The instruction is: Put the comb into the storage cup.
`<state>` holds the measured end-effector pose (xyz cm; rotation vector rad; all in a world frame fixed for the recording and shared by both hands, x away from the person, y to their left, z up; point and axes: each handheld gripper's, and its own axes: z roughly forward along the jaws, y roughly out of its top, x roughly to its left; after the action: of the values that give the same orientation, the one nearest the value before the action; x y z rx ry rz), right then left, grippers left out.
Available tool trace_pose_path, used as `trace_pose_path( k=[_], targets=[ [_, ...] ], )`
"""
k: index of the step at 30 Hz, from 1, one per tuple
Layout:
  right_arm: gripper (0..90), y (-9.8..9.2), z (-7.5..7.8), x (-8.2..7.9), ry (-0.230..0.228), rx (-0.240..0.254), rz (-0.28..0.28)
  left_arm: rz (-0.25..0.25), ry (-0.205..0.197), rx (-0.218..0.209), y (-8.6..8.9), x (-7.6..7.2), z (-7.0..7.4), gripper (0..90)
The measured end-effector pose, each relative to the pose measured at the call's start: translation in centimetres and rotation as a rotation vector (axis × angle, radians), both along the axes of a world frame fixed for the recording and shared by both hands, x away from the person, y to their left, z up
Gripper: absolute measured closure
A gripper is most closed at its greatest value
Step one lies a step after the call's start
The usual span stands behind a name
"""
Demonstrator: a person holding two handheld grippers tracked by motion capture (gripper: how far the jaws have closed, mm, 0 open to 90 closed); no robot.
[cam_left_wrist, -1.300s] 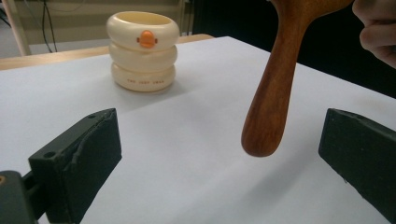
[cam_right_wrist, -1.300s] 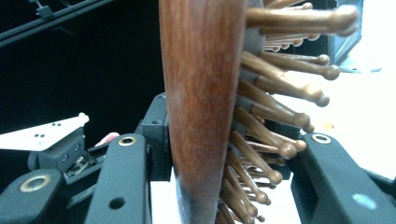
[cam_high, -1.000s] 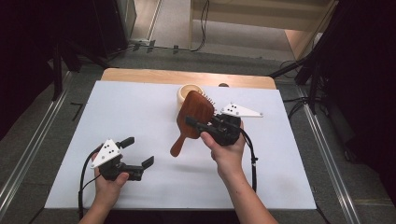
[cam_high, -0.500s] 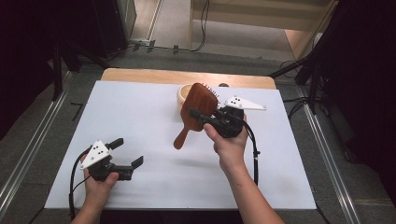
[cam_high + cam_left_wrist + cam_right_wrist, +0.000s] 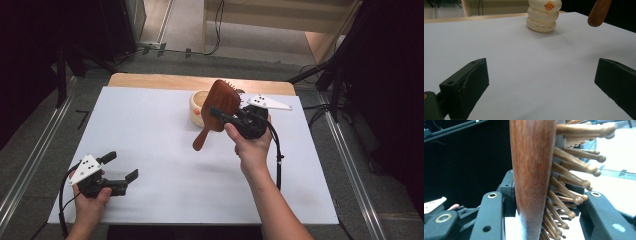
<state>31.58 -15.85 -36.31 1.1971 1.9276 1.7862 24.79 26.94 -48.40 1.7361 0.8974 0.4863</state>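
Wooden and reddish-brown, the paddle hairbrush (image 5: 220,106) sits clamped in my right gripper (image 5: 226,116), the jaws closed on its broad oval head, one against the smooth back and the other on the bristle side. From the grip its tapered handle slants down and away toward my left side, with the rounded tip hanging clear above the white tabletop (image 5: 165,145). My right hand (image 5: 252,147) holds the tool raised, the forearm coming up from the near edge and the jaws pointing across toward the left. Just past those jaws, behind the brush head, stands a cream cup (image 5: 199,106) built of stacked rounded rings. My left gripper (image 5: 121,166) hovers low near the front edge, well apart from the brush, its jaws spread wide with nothing between them, and my left hand (image 5: 92,200) is wrapped around its body. The right gripper view shows the brush (image 5: 532,177) edge-on: glossy grain, and rows of wooden pins with ball tips standing out of a grey cushion. The left gripper view shows an orange duck-face mark on the cup (image 5: 543,15) and the handle tip (image 5: 599,12) above the table.
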Motion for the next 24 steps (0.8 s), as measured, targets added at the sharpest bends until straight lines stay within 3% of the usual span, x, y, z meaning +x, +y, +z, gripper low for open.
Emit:
trace_pose_path(
  k=[7,14,24],
  targets=[
    [52.8,-0.5,0.5,0.7,-0.003,-0.004,-0.024,0.023,-0.005,0.008,1.0,-0.2,0.0,0.0],
    [52.9,-1.1,1.2,1.6,-0.015,0.002,-0.048,0.026,-0.007,0.018,0.7,-0.2,-0.4,0.0],
    [53.0,-1.9,1.6,2.9,-0.018,0.011,-0.076,0.033,0.004,-0.007,1.1,-0.2,-0.6,0.0]
  ],
)
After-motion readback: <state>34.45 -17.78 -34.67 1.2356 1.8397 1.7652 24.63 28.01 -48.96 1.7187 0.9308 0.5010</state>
